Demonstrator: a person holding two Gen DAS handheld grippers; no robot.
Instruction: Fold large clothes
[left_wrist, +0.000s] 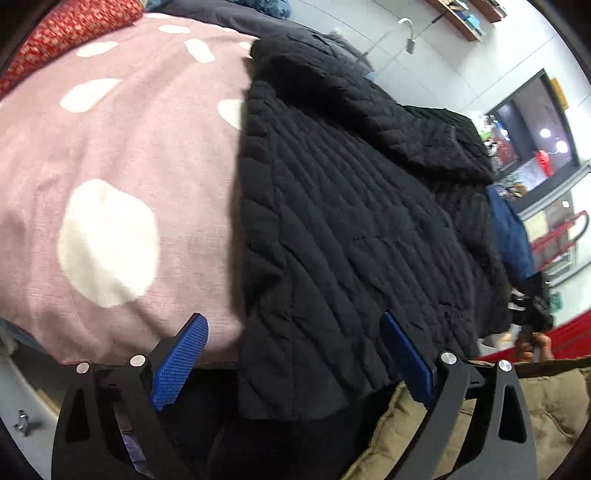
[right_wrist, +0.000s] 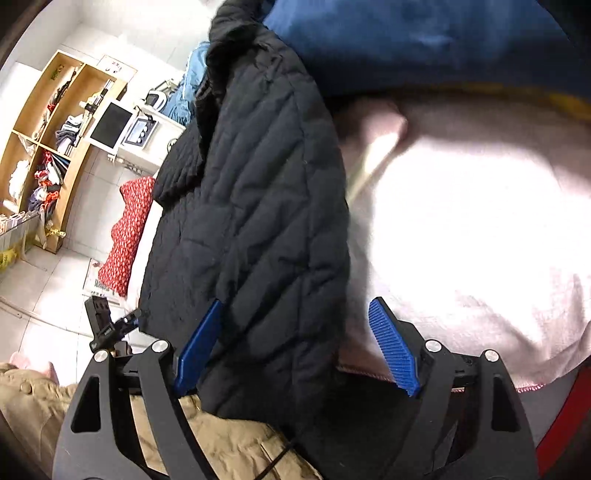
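A black quilted jacket (left_wrist: 354, 221) lies spread on a pink blanket with white spots (left_wrist: 122, 177). Its near hem hangs over the bed's front edge. My left gripper (left_wrist: 295, 354) is open, its blue pads either side of the jacket's near left corner, not closed on it. In the right wrist view the same jacket (right_wrist: 255, 229) lies on the pink blanket (right_wrist: 461, 240). My right gripper (right_wrist: 295, 343) is open, its blue pads straddling the jacket's near right edge. The other gripper (right_wrist: 107, 325) shows at the left there.
A tan padded garment (left_wrist: 535, 402) lies below the bed edge, also in the right wrist view (right_wrist: 221, 443). A dark blue garment (right_wrist: 406, 40) lies at the far side, a red patterned cushion (left_wrist: 74, 33) at the blanket's corner. Wooden shelves (right_wrist: 44, 147) stand beyond the tiled floor.
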